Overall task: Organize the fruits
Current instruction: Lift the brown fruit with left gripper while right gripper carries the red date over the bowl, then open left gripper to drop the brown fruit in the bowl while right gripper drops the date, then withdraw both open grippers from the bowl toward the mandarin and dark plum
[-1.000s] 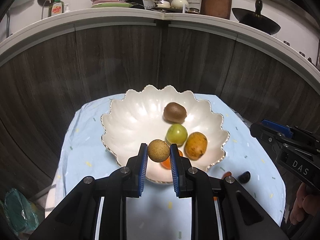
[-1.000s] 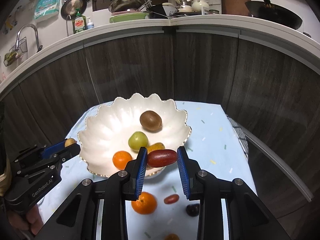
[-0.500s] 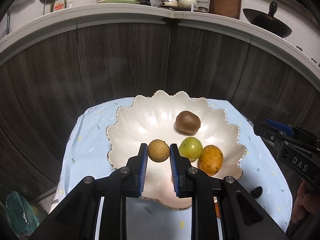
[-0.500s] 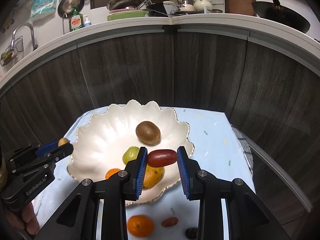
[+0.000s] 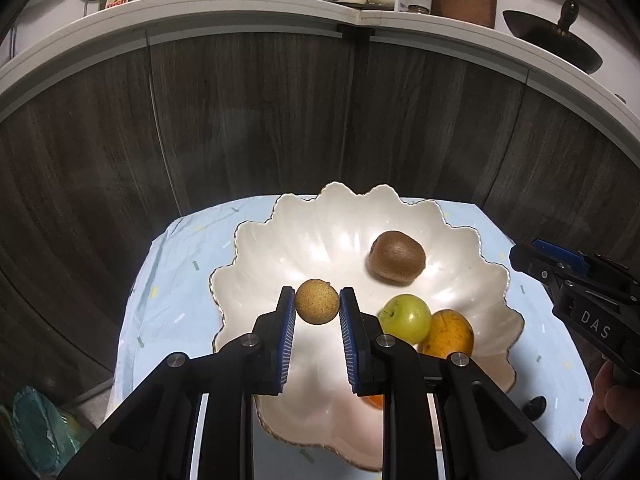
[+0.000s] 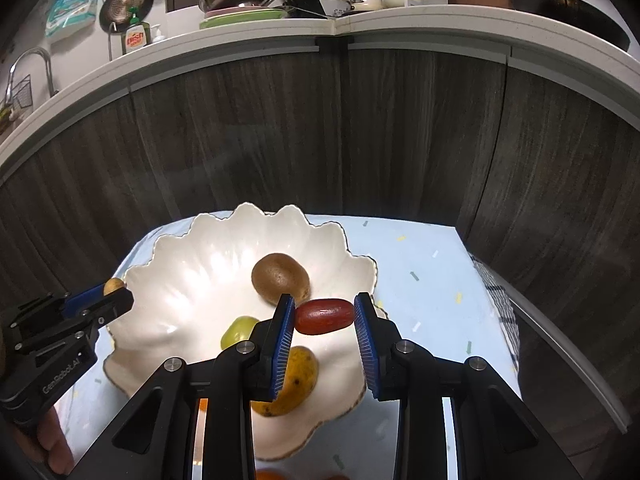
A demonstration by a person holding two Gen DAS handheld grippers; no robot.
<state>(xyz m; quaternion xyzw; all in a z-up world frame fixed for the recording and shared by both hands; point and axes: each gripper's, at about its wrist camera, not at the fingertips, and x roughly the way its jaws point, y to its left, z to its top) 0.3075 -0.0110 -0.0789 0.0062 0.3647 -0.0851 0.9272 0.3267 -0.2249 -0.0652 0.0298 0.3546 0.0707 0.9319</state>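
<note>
A white scalloped bowl (image 5: 320, 232) (image 6: 188, 264) stands on a light blue cloth. It holds a brown kiwi (image 5: 397, 256) (image 6: 280, 278), a green apple (image 5: 406, 318) (image 6: 238, 332), a yellow-orange mango (image 5: 448, 334) (image 6: 298, 380) and an orange (image 5: 374, 400), mostly hidden by my fingers. My left gripper (image 5: 317, 306) is shut on a small round tan fruit (image 5: 317, 301) above the bowl's left part. My right gripper (image 6: 324, 316) is shut on an oblong red fruit (image 6: 324, 316) above the bowl's right rim. Each gripper shows at the edge of the other's view (image 5: 576, 280) (image 6: 80, 312).
The cloth (image 6: 420, 268) covers a small table in front of dark wood cabinet doors (image 5: 256, 120). A dark small fruit (image 5: 536, 404) lies on the cloth right of the bowl. An orange (image 6: 268, 474) lies on the cloth at the near edge. A kitchen counter with dishes runs above.
Both grippers have moved forward over the bowl with their fruits still held. The loose fruits on the cloth have slid out of the lower edge of the views.
</note>
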